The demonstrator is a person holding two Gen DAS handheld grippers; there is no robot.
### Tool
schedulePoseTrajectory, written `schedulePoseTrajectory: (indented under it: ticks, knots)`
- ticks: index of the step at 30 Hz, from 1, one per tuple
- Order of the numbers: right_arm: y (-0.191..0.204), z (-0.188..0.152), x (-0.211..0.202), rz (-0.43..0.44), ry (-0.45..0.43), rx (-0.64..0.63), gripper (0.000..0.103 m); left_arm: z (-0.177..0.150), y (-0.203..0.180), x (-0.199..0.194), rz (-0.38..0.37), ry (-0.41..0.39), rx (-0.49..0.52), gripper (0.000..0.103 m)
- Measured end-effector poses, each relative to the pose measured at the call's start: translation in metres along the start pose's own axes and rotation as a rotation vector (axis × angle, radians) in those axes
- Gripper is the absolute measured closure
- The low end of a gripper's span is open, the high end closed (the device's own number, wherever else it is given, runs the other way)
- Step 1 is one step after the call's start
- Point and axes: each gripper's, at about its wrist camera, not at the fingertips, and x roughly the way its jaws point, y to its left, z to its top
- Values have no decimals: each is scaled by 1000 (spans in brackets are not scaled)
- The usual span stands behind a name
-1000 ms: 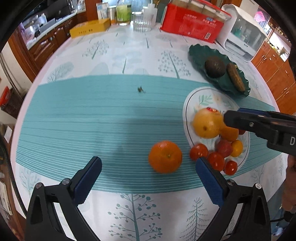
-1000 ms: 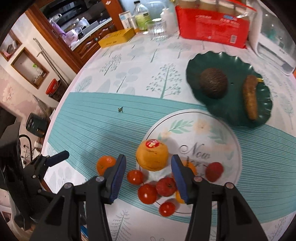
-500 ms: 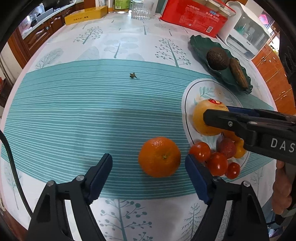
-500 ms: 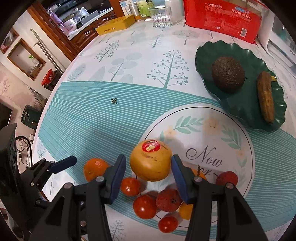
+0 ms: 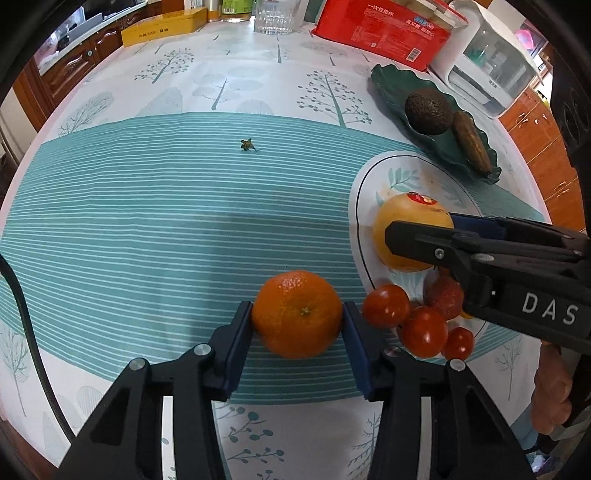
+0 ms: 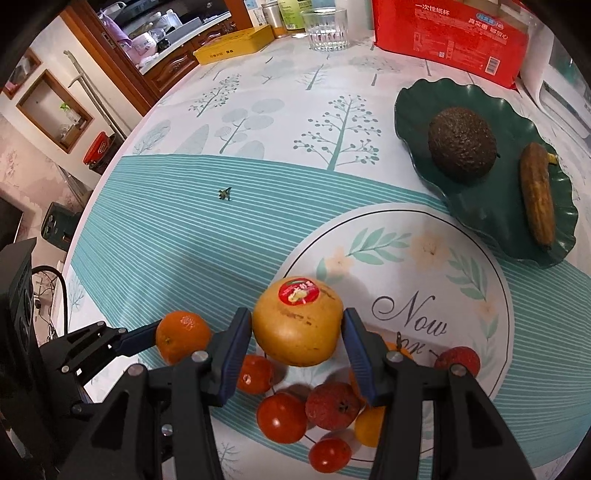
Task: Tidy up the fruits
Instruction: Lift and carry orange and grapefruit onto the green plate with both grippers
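On the left, the left gripper [image 5: 297, 319] points steeply down at the striped teal band of the tablecloth [image 5: 147, 229], and its jaws are closing on the mandarin orange [image 5: 297, 319], which sits on the cloth just outside the rim of the white floral plate [image 5: 360, 206]; both blue pads [image 5: 242, 328] appear to touch the fruit's sides. A small dark stem scrap [image 5: 248, 145] lies alone farther up the teal band, well apart from everything else. Moving right, a group of cherry tomatoes [image 5: 386, 305] and a red lychee [image 5: 445, 301] crowd the near edge of the plate, just beside the mandarin. Above them the right gripper [image 6: 297, 332] reaches in over the plate, its two pads pressed against either side of the yellow-orange fruit with a red sticker [image 6: 297, 321], so it is gripping that fruit, which rests on the near-left part of the plate. Farther right and back, the dark green leaf-shaped dish [image 6: 413, 107] holds an avocado [image 6: 461, 147] and, beside it, a browned elongated fruit [image 6: 537, 199]. At the far edge of the table stand a yellow box [image 6: 236, 46], a clear glass [image 6: 327, 27] and a red package [image 6: 447, 35].
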Motion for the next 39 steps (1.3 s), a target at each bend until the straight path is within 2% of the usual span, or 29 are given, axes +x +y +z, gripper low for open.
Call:
schedulePoseTrajectory:
  ticks: [9,20,31,35,39]
  knots:
    - [1,-2,-1,-1,-16,-12,55,0,0,-1,8,-3,1,58]
    - [-2,0,-15,15,-37,13,56,8,-4,-25,14,-38,26,58]
    - [-21,3,-88,-25,-190,32,56,45,-46,-66,-30,-115,132,58]
    - [-37,9,-118,-60,-248,47,55,72,-72,-79,-44,-147,198,58]
    - [-58,23,-153,-107,-301,55,55,105,-99,-97,-22,-204,282,58]
